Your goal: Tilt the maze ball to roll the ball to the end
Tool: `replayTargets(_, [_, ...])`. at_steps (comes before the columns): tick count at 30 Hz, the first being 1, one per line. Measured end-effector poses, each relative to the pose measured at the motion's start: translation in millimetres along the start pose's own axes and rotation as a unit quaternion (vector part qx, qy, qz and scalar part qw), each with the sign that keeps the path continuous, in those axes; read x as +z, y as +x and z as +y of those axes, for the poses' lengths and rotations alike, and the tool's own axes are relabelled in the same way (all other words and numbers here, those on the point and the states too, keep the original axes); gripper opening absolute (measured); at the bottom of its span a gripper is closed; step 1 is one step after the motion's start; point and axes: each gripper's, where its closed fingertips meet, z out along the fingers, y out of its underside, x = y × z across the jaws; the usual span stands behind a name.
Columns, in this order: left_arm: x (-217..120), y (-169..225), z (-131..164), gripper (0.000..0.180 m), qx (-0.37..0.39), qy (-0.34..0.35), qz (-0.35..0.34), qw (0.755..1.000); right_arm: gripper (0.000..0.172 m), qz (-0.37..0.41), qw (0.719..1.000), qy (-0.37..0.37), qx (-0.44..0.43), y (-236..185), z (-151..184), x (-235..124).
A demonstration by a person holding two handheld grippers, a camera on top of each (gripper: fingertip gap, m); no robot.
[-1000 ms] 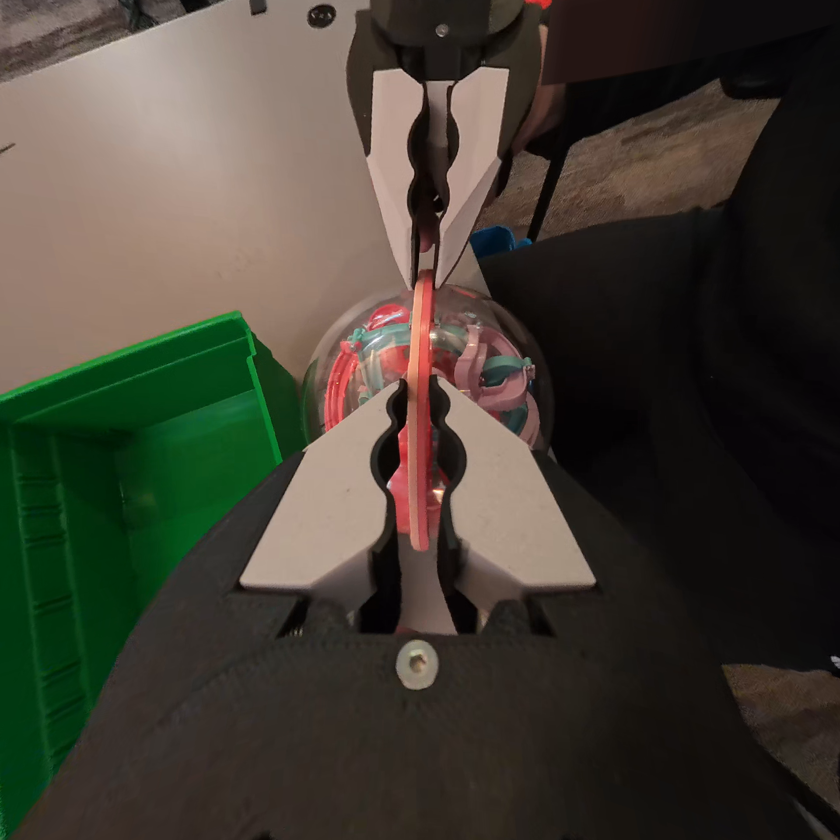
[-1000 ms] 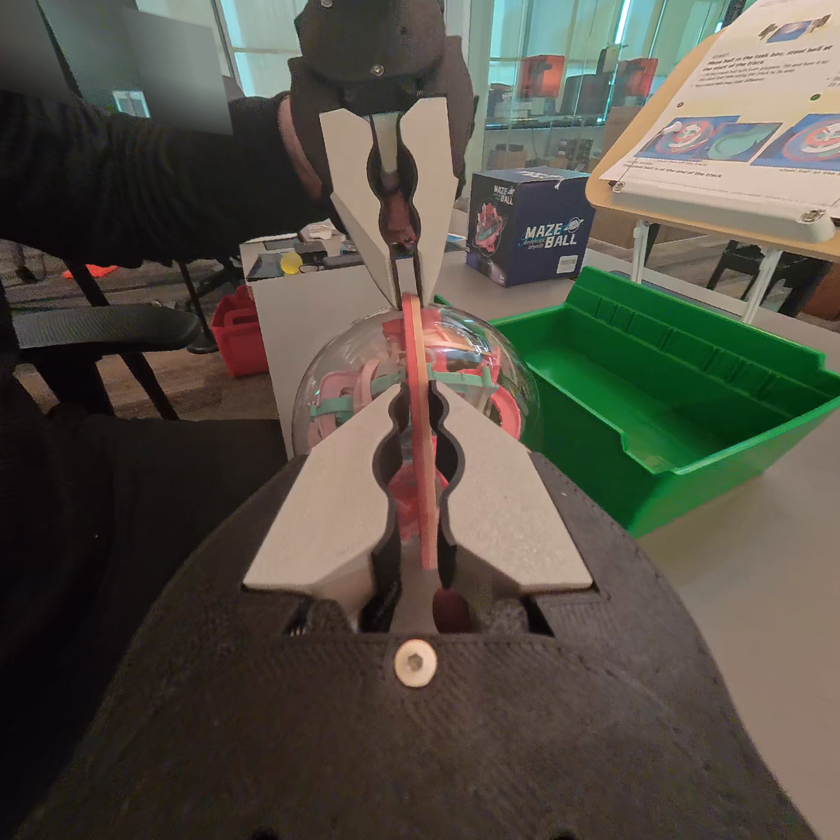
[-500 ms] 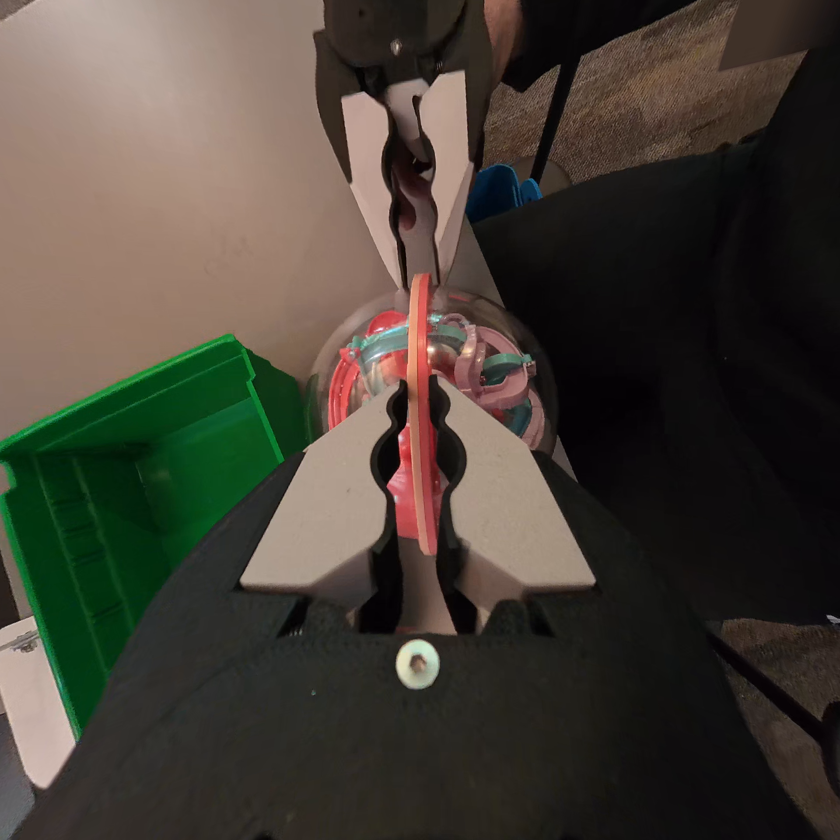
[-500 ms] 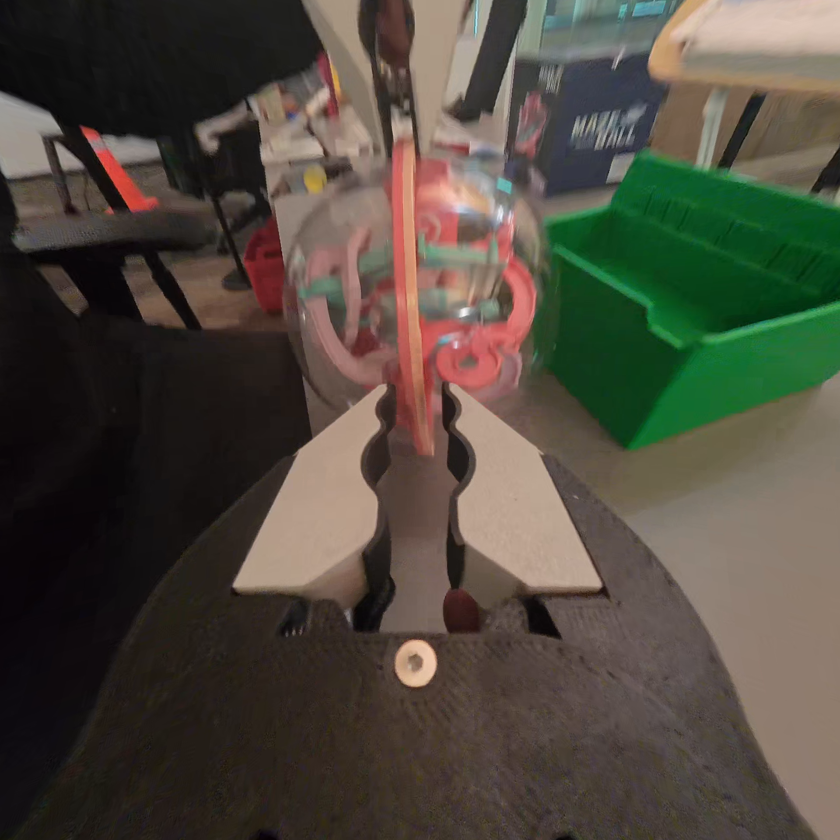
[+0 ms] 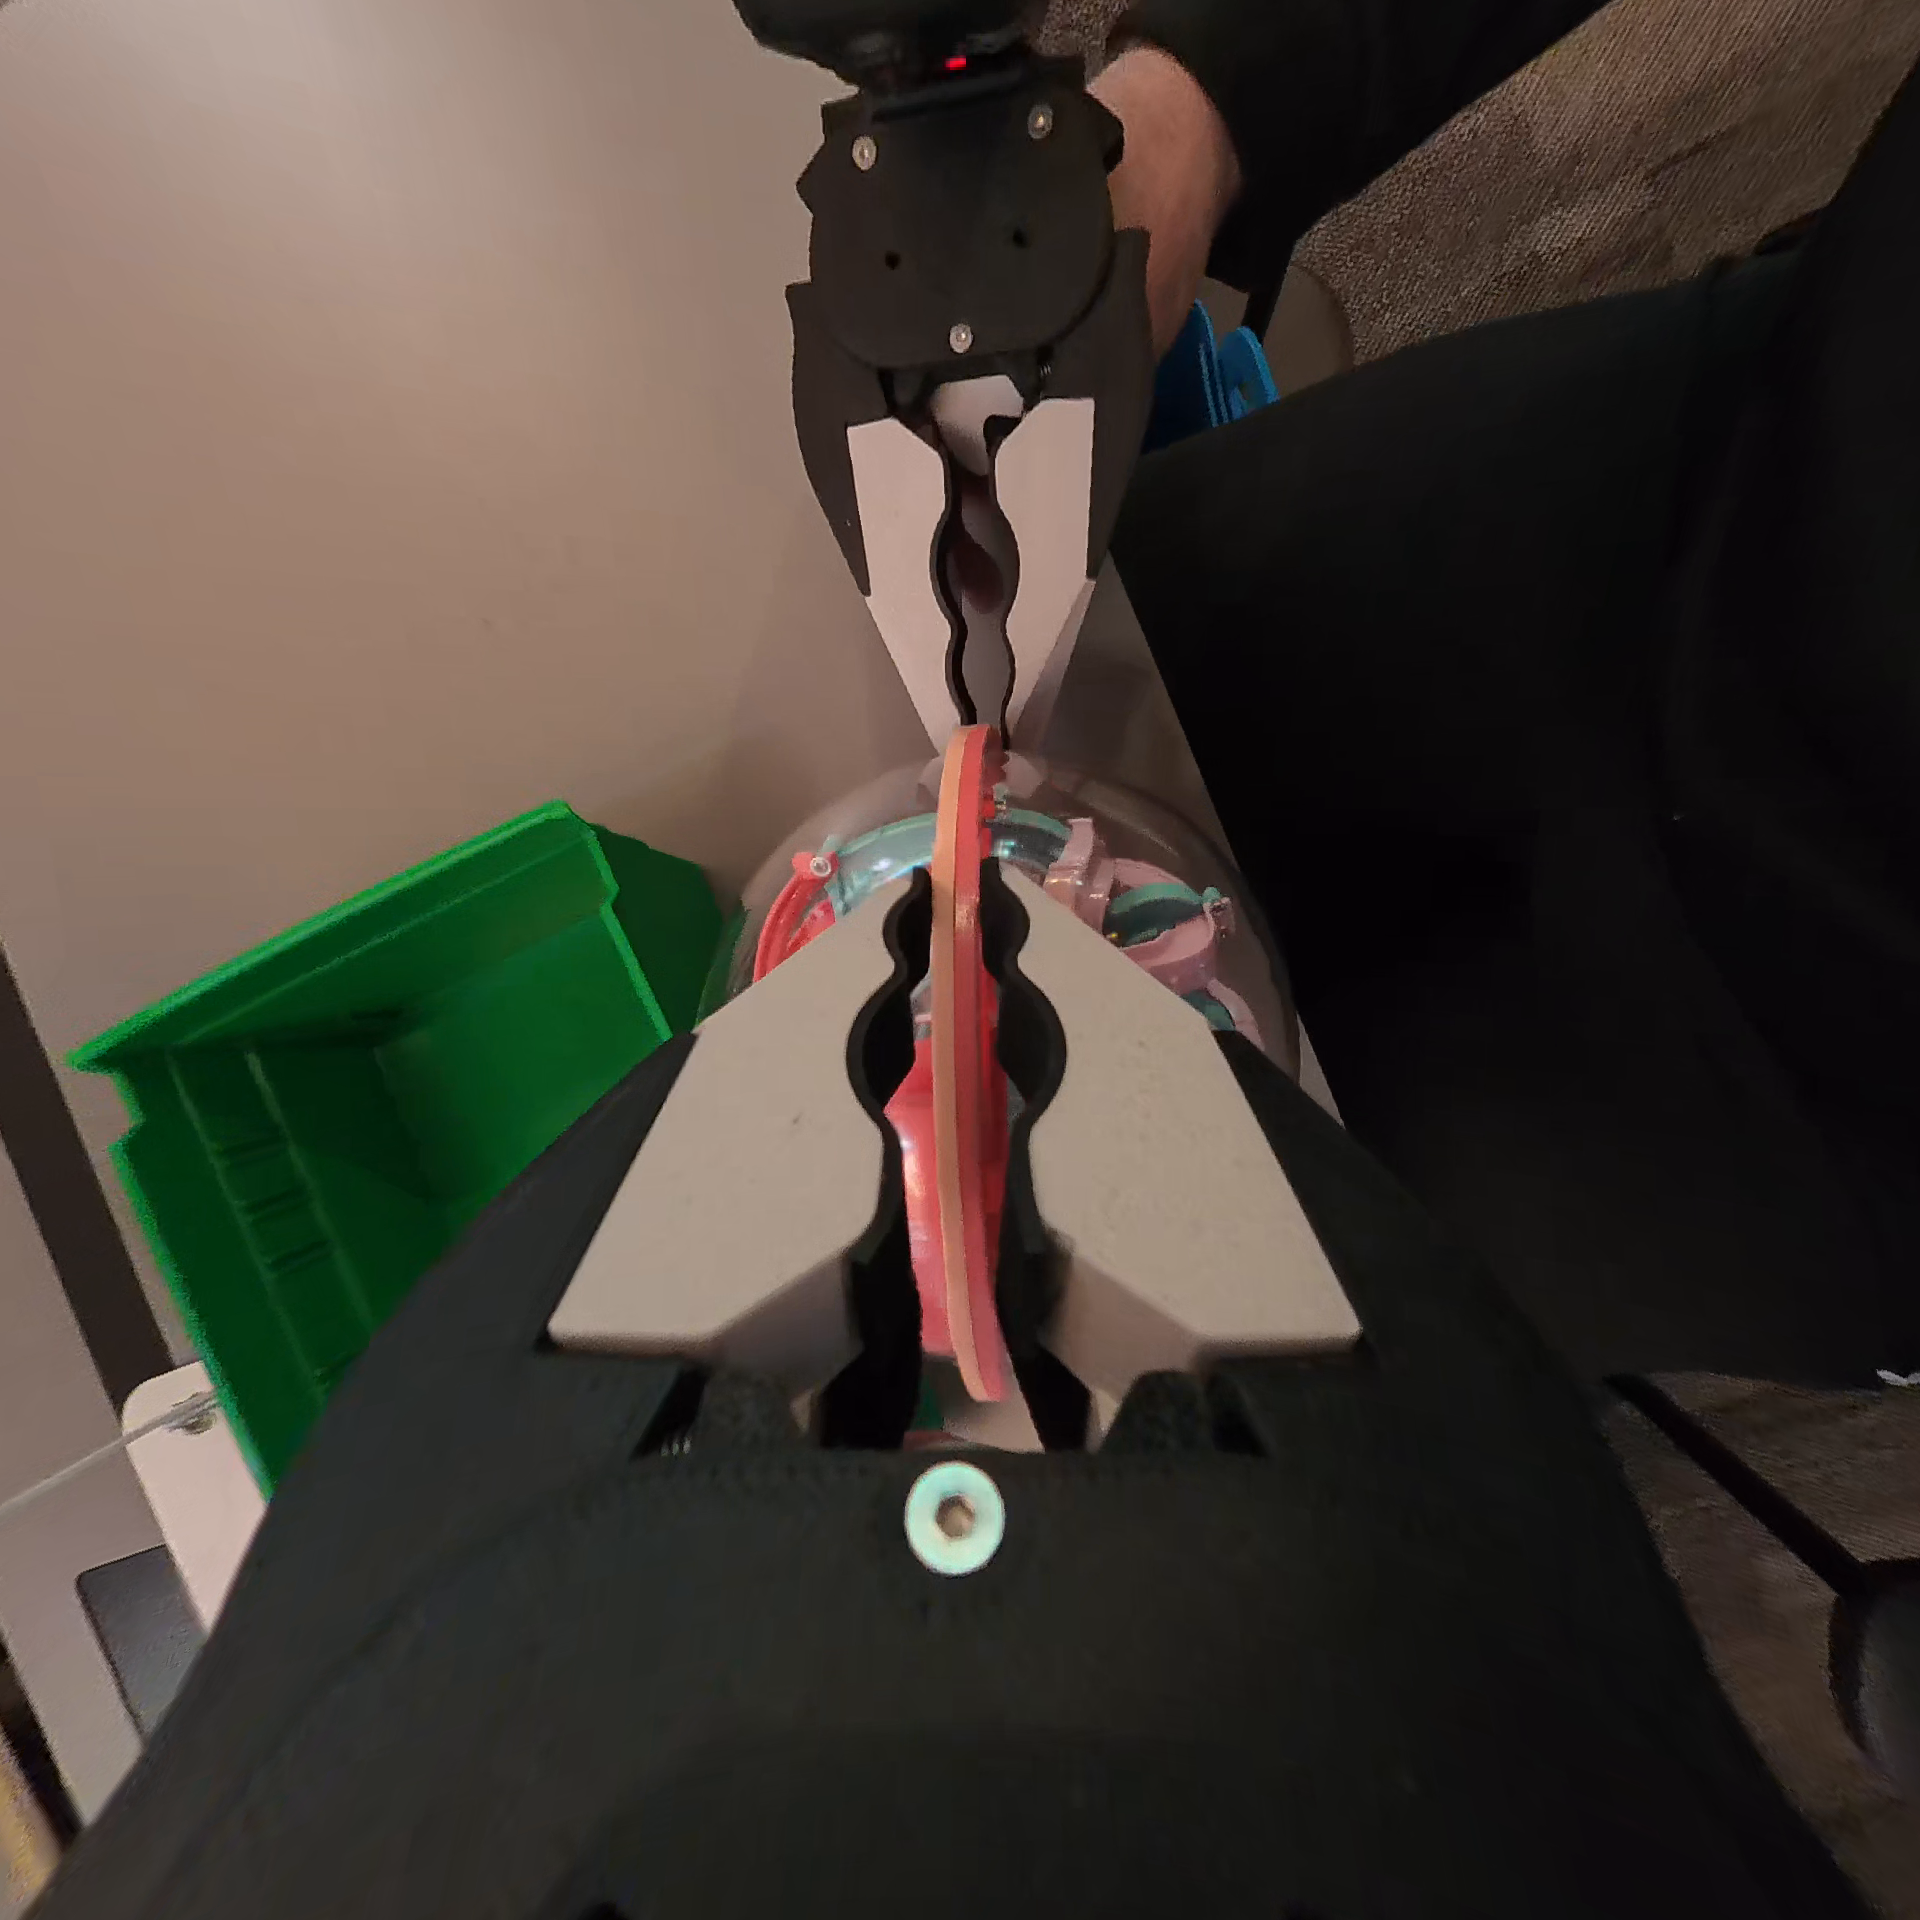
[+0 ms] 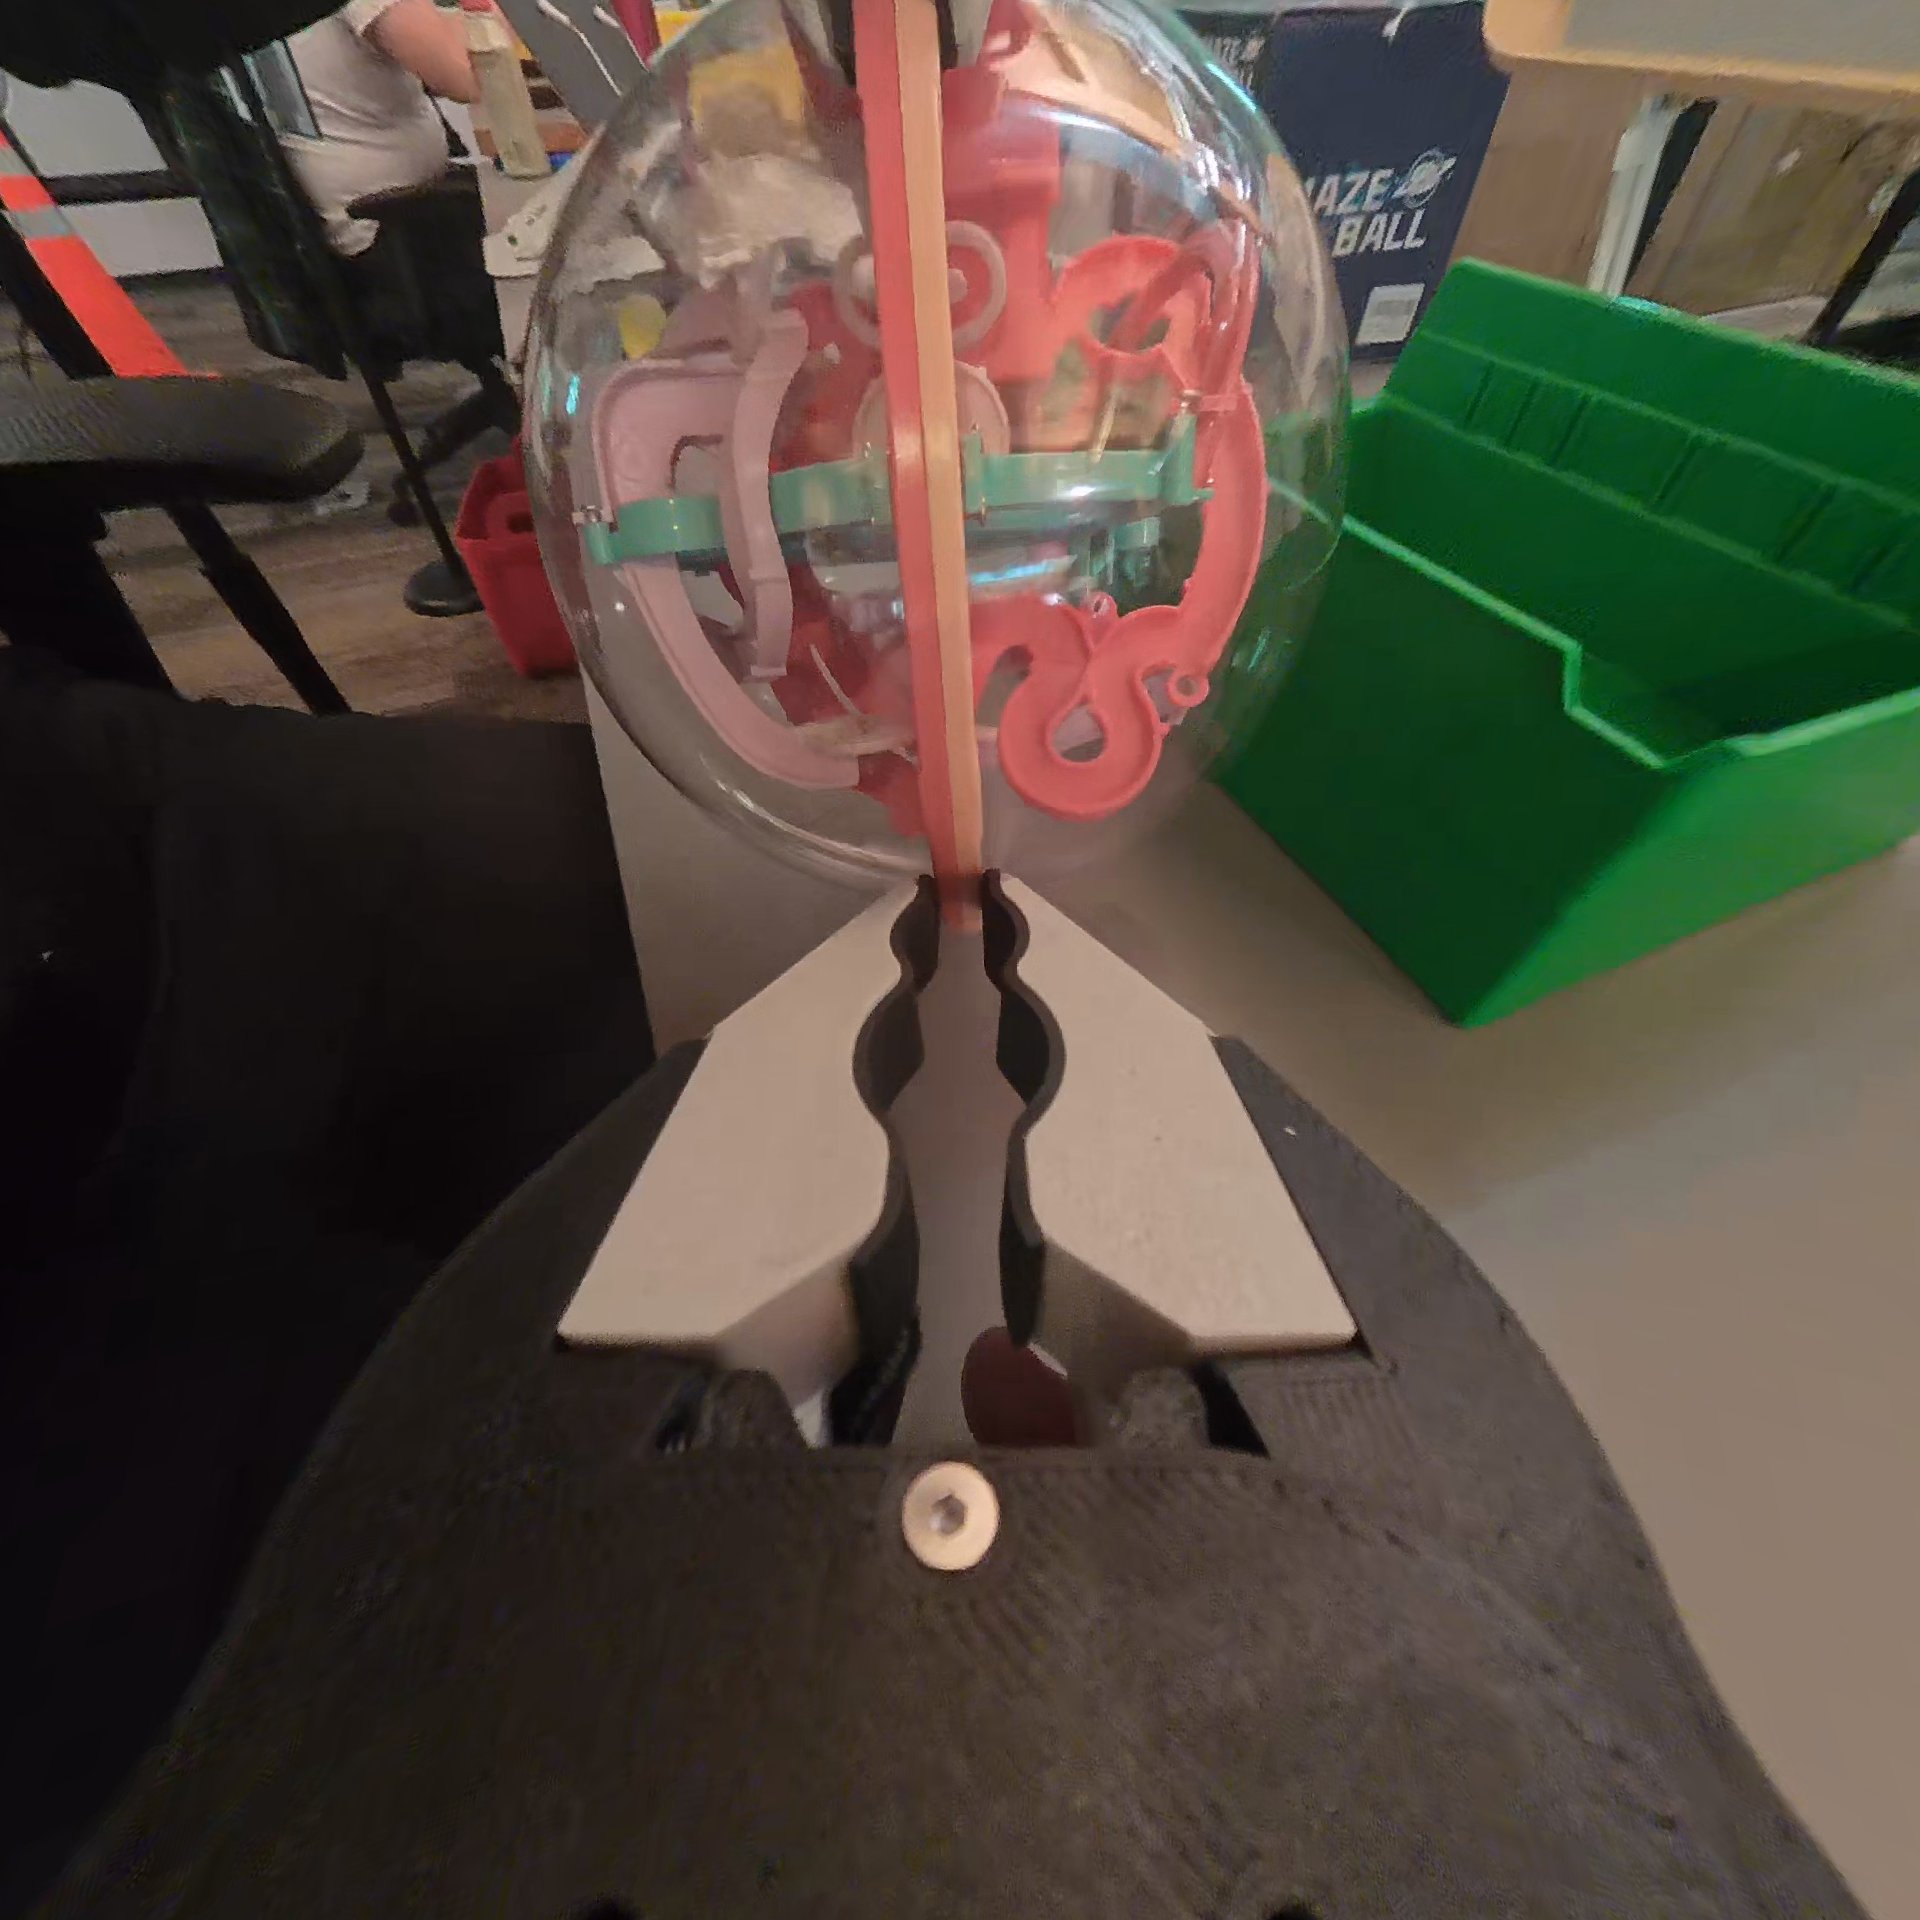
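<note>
You pinch the maze ball's (image 6: 935, 436) red rim (image 6: 940, 665) from opposite sides with left gripper (image 5: 961, 894) and right gripper (image 6: 958, 894), so that it tilts freely.

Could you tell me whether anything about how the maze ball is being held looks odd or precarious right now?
Slightly: the right gripper pinches only the very edge of the maze ball's red rim, whereas the left gripper has it deep between its fingers.
</note>
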Motion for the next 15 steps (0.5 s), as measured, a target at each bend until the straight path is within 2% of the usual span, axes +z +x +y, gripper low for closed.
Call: replayTargets(15, [-20.1,-4.4,-38.0,0.007,0.065,-0.028,-0.048,0.996,0.006,0.118,0.991,0.06,-0.031,21.4,-36.6,-4.9])
